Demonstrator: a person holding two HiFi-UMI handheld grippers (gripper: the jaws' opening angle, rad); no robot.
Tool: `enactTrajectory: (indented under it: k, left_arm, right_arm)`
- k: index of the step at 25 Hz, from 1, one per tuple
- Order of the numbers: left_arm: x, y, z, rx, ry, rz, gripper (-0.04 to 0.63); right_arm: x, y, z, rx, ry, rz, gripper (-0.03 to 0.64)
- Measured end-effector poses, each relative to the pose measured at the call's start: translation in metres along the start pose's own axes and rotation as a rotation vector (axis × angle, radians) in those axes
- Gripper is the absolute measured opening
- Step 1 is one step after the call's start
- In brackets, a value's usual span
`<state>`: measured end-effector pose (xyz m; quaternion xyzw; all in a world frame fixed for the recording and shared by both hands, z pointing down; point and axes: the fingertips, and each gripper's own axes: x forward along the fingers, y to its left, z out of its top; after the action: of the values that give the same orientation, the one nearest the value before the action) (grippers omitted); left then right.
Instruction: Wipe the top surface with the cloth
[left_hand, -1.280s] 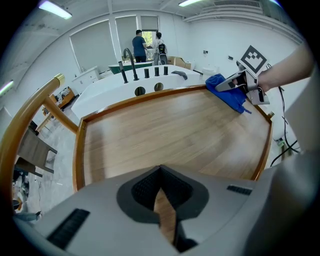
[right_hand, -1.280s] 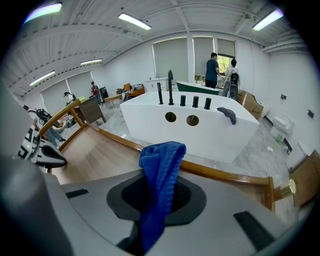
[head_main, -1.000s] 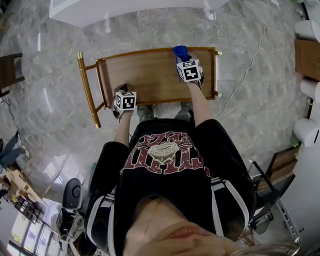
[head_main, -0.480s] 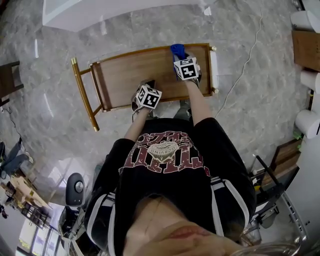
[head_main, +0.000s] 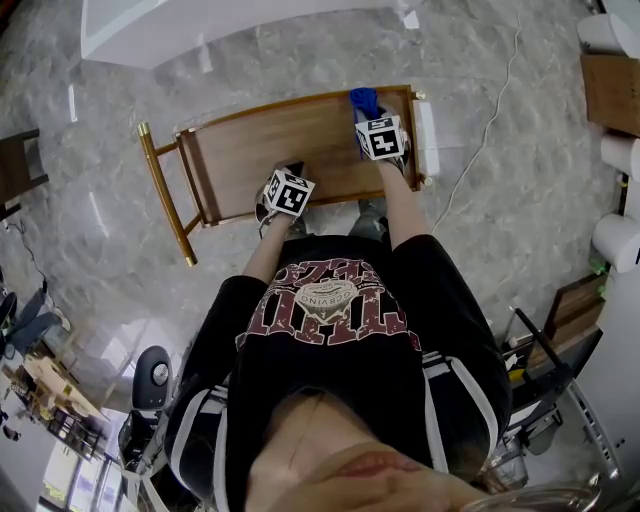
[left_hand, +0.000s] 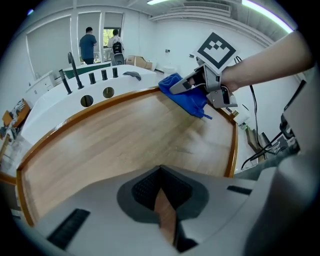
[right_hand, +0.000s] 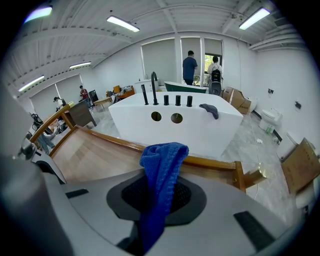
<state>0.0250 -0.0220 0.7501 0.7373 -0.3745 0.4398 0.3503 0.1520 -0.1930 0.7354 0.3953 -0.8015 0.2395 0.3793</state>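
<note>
Your left gripper (left_hand: 162, 212) is low over the near edge of the wooden tabletop (head_main: 270, 140), jaws pinched down to a sliver with only wood showing through, so it's got hold of nothing. Over at the far right corner, your right gripper (right_hand: 157, 215) is clamped on the blue cloth (right_hand: 161, 175), which bunches up past the jaws and looks to touch the wood just inside the raised rim. The head view hides most of that cloth behind the gripper and cuts off the white tub (right_hand: 172, 125) beyond the table, while the right gripper view shows its taps.
</note>
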Motion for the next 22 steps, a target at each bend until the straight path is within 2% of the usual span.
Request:
enactTrajectory:
  k: [16, 22]
  left_arm:
    - [-0.002, 0.001, 0.001, 0.003, -0.007, 0.012, 0.046]
    - [-0.001, -0.002, -0.001, -0.004, -0.006, 0.011, 0.046]
  right_arm:
    - [-0.021, -0.063, -0.014, 0.064, 0.013, -0.11, 0.058]
    - [-0.025, -0.068, -0.019, 0.078, 0.013, -0.124, 0.058]
